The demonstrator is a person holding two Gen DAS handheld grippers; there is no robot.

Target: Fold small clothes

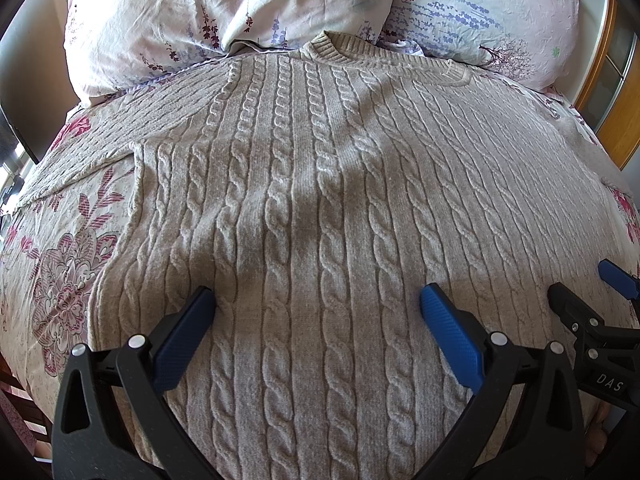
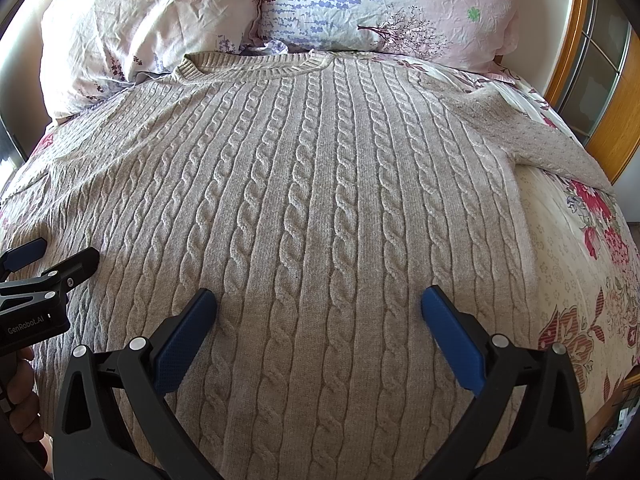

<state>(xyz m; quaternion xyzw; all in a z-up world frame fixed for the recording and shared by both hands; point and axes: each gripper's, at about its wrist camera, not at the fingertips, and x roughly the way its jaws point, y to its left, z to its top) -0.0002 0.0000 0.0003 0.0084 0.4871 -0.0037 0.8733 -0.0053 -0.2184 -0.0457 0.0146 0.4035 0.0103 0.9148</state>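
A beige cable-knit sweater lies flat, face up, on a floral bed, collar toward the pillows, spread ready for folding. The left hand-held gripper and right hand-held gripper hover over its hem, jaws wide apart, holding nothing

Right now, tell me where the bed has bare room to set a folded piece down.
The sweater covers the middle up to the pillows. Bare floral bedspread shows right of its body, below the right sleeve, and on the left below the other sleeve.
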